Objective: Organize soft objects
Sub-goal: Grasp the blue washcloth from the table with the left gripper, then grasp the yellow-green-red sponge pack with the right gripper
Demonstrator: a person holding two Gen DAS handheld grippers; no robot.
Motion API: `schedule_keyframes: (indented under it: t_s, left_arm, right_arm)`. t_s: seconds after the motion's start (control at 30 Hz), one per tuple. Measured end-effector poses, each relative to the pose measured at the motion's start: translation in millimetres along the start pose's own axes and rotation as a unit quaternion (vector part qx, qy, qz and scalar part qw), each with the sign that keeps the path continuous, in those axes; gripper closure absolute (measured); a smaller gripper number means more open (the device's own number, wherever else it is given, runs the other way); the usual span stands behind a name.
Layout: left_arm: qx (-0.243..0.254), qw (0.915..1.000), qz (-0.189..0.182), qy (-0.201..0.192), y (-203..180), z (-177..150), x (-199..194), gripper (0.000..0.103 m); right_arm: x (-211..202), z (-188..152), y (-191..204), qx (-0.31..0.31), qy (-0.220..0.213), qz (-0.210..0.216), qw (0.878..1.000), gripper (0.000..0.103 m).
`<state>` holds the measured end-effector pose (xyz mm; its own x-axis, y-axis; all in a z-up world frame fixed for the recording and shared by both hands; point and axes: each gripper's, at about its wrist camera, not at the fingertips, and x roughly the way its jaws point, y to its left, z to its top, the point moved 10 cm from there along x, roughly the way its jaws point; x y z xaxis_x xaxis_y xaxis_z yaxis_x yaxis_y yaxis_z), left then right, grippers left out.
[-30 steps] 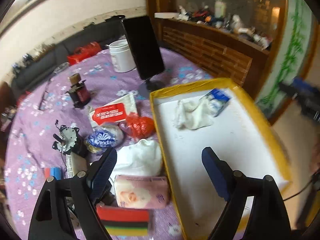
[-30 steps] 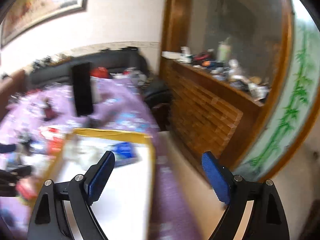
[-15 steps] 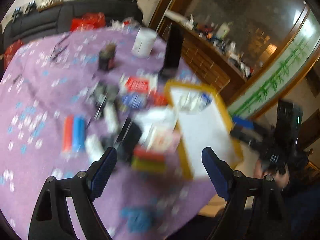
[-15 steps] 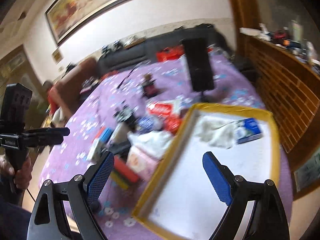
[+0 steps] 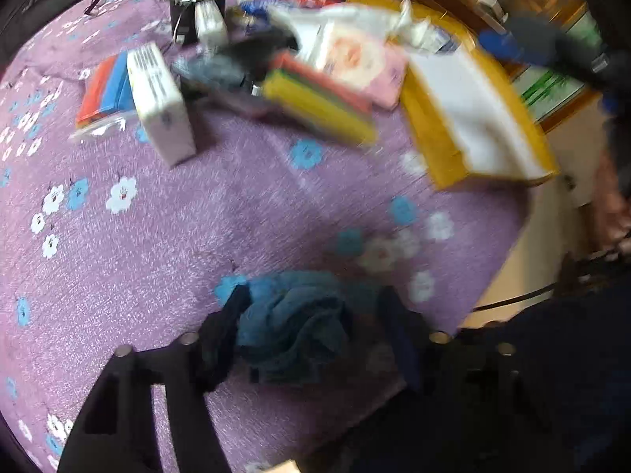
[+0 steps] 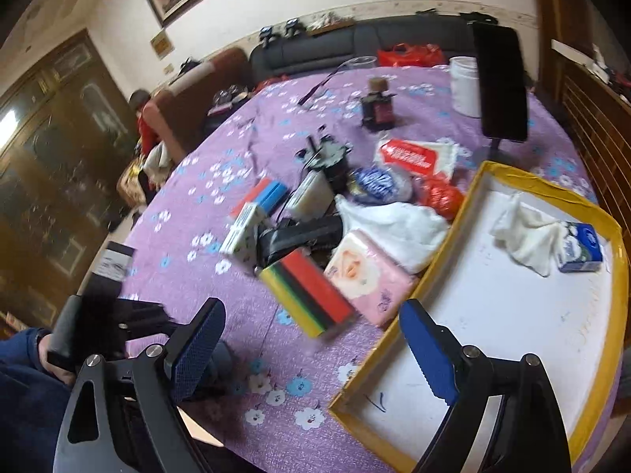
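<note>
Right wrist view is the sharper one, yet little writing can be made out: white characters on the red label of a wipes pack are too blurred to read, a blue-and-white wrapped roll carries lettering that cannot be deciphered, and the pink tissue pack is printed with a baby's face. A blue tissue pack and a white cloth are lying in the yellow-rimmed tray at about two o'clock. At the tray's nine o'clock side a white towel and a striped sponge are crowded together with a black pouch on the purple flowered tablecloth — a dark phone on a stand is standing at twelve o'clock.

The right gripper is held with its fingers spread wide and nothing between them, above the tray's near corner.

In the blurred left wrist view, the left gripper is closing, with a crumpled blue cloth bunched between its fingers at six o'clock — whether the pads are pressing on it cannot be told.
</note>
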<state>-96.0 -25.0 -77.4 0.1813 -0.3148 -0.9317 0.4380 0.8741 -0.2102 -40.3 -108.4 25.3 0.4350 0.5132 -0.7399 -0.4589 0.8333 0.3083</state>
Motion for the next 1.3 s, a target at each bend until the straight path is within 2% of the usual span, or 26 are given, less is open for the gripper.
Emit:
schedule_keyframes:
  t_s: [0.03, 0.07, 0.2, 0.3, 0.37, 0.53, 0.67, 0.77, 0.9, 0.97, 1.0, 1.03, 1.17, 1.3]
  left_arm:
    - [0.009, 0.9999, 0.004, -0.006, -2.0, 2.2, -0.3, 0.058]
    - [0.009, 0.9999, 0.012, -0.009, 1.2, 4.3, 1.6, 0.061]
    - [-0.032, 0.9986, 0.019, -0.036, 22.9, 16.2, -4.3, 0.061]
    - [-0.078, 0.9949, 0.002, -0.063, 43.9, 22.2, -19.4, 0.062]
    - [-0.090, 0.9926, 0.008, -0.081, 55.9, 25.1, -32.5, 0.062]
    - [-0.102, 0.9891, 0.012, -0.106, 68.2, 27.3, -49.5, 0.062]
    - [-0.100, 0.9873, 0.017, -0.122, 72.2, 26.8, -63.1, 0.062]
    - [-0.104, 0.9856, 0.016, -0.133, 77.2, 27.1, -69.0, 0.062]
    - [-0.104, 0.9856, 0.014, -0.133, 77.1, 29.1, -67.9, 0.062]
    - [-0.101, 0.9857, 0.014, -0.134, 75.3, 31.2, -68.2, 0.062]
    - [-0.099, 0.9858, 0.014, -0.134, 75.2, 31.3, -68.6, 0.062]
    - [-0.099, 0.9859, 0.013, -0.134, 75.1, 32.2, -68.0, 0.062]
    - [-0.100, 0.9861, 0.010, -0.133, 76.3, 33.4, -66.7, 0.062]
    - [-0.098, 0.9866, 0.004, -0.130, 76.2, 34.1, -66.0, 0.061]
  right_arm:
    - [1.8, -0.5, 3.4, -0.005, 0.004, 0.005, 1.000, 0.010]
    - [2.2, -0.5, 6.6, -0.009, 0.006, 0.009, 1.000, 0.010]
    - [15.8, -1.0, 16.3, -0.027, 0.022, 0.022, 0.999, 0.010]
    - [31.7, -3.0, 20.6, -0.035, 0.038, 0.028, 0.998, 0.010]
    - [43.1, -3.1, 25.6, -0.043, 0.052, 0.037, 0.997, 0.010]
    - [79.8, -6.5, 31.3, -0.059, 0.099, 0.051, 0.992, 0.010]
    - [105.1, -10.2, 22.8, -0.066, 0.131, 0.035, 0.989, 0.010]
    - [117.2, -4.2, 13.3, -0.066, 0.139, 0.019, 0.988, 0.010]
    - [139.1, -9.6, 6.6, -0.058, 0.184, 0.008, 0.981, 0.010]
    - [138.3, -11.0, 3.4, -0.048, 0.180, -0.009, 0.983, 0.024]
    - [136.1, -13.2, 5.9, -0.043, 0.183, -0.006, 0.982, 0.050]
    - [132.8, -15.9, 9.6, -0.033, 0.188, 0.006, 0.982, 0.053]
    - [123.5, -21.6, 15.8, -0.013, 0.193, 0.024, 0.981, 0.053]
    - [120.4, -25.6, 12.0, -0.007, 0.193, 0.025, 0.981, 0.040]
